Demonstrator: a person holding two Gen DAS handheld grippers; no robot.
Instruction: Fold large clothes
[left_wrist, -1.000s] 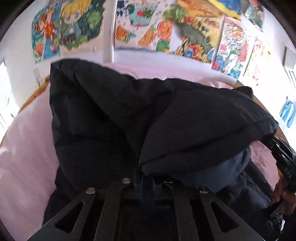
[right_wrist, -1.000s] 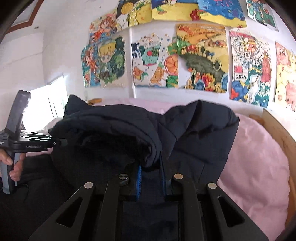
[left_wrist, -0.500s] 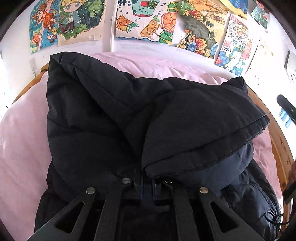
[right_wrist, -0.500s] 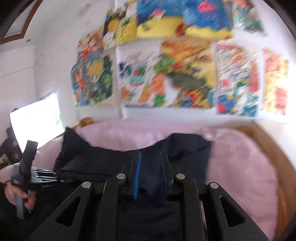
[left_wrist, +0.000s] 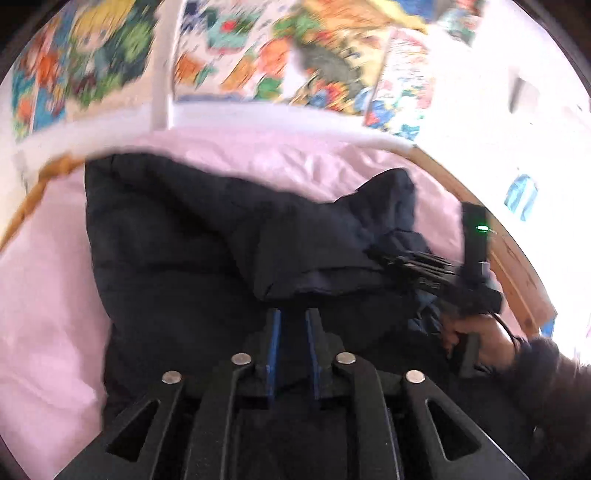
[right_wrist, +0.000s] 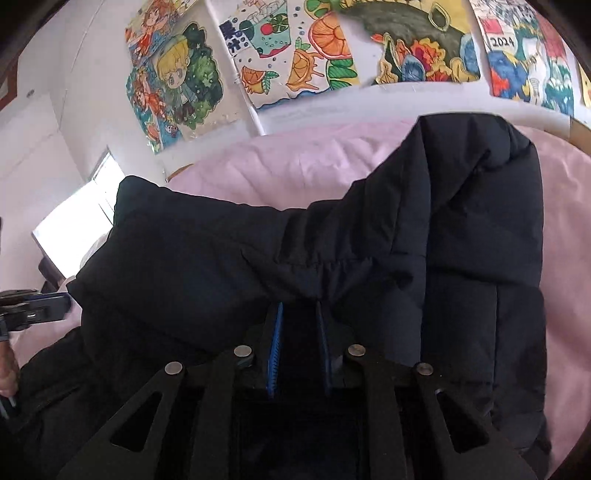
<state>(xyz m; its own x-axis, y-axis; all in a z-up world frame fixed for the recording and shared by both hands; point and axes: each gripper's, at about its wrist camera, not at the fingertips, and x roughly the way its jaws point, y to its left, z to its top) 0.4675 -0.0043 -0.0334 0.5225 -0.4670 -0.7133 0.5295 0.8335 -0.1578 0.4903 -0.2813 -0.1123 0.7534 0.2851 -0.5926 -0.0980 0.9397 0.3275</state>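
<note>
Jaws of left gripper just opening, narrow gap, free of jacket; right gripper pinches jacket fold on pink bed.

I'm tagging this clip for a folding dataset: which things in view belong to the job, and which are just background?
Part of the job:
- dark padded jacket
- left gripper, jaws just opened off the fabric
- right gripper, jaws pinching a jacket fold

Background:
- pink bedding
- wooden bed frame
- drawings on the wall
</note>
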